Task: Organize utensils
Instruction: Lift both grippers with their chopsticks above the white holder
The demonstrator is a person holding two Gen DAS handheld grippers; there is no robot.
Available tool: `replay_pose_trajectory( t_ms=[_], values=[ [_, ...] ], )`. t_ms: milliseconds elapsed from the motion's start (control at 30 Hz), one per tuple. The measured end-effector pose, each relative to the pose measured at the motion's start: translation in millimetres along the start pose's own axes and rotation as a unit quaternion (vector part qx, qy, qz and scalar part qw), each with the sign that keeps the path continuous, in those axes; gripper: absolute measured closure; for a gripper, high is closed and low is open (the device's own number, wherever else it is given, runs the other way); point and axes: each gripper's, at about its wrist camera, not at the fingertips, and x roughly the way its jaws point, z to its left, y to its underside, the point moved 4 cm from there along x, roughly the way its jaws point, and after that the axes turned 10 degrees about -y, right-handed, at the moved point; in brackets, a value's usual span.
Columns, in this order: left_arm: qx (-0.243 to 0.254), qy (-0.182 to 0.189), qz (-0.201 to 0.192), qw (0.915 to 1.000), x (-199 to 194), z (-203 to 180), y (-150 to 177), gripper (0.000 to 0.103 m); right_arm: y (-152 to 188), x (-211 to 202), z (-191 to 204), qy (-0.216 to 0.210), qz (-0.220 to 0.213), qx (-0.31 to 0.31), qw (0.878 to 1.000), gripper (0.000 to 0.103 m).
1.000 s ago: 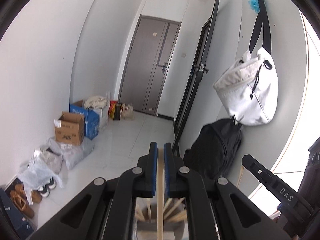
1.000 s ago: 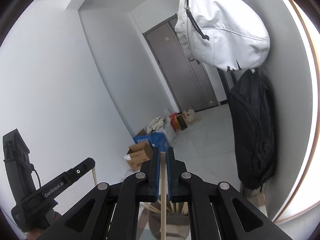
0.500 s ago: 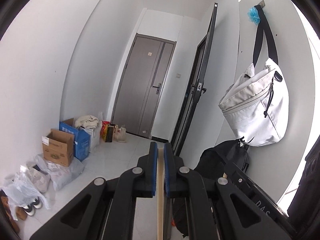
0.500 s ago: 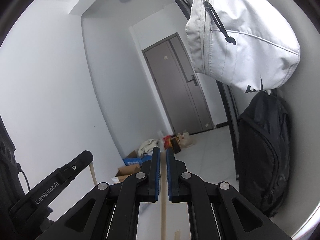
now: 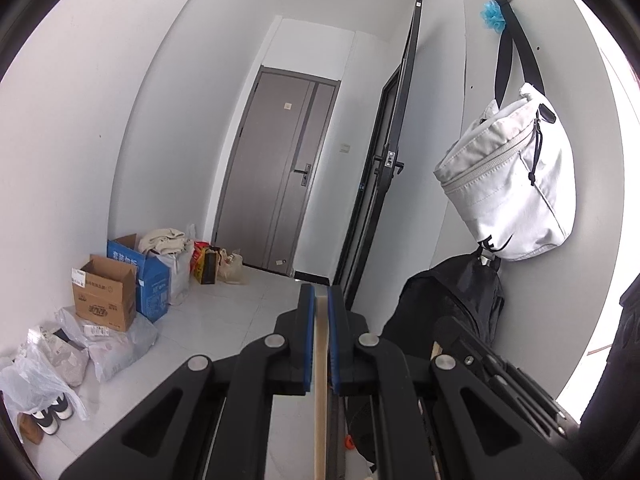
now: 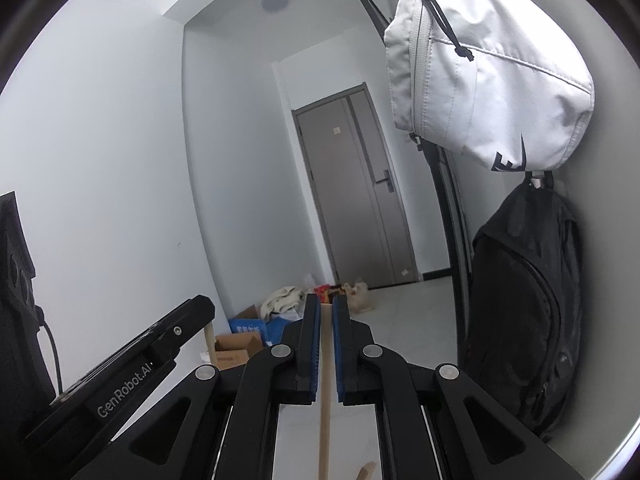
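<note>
Two hand-held grippers are pointed down a white hallway toward a grey door (image 5: 280,176). In the left wrist view, the left gripper (image 5: 318,300) is seen with its blue-padded jaws pressed onto a pale wooden stick (image 5: 320,400), which runs straight down the middle between the pads and out of the bottom of the frame (its upper end sits level with the jaw tips). In the right wrist view, the right gripper (image 6: 326,312) is closed in the same way around a second wooden stick (image 6: 323,420), held centred between the jaws and slanting slightly leftward toward the lower edge. A white sling bag (image 5: 516,184) and a black backpack (image 5: 452,304) are hung on the right wall. Cardboard boxes (image 5: 108,292) and plastic bags (image 5: 36,372) are lined up along the left wall on the floor.
</note>
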Motion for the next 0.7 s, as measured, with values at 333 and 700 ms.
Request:
replay_pose_trajectory(
  t_ms=[333,700],
  values=[
    [0.031,0.033,0.046,0.9979,-6.1,-7.9,19.8,0.101,17.7,-16.2,-1.2,-0.019,0.024,-0.011,0.999,0.097],
    [0.004,0.100,0.140,0.9851,-17.4,-6.2,14.2,0.100,43.6,-42.5,-5.1,-0.072,0.133,0.034,0.988,0.094]
  ],
)
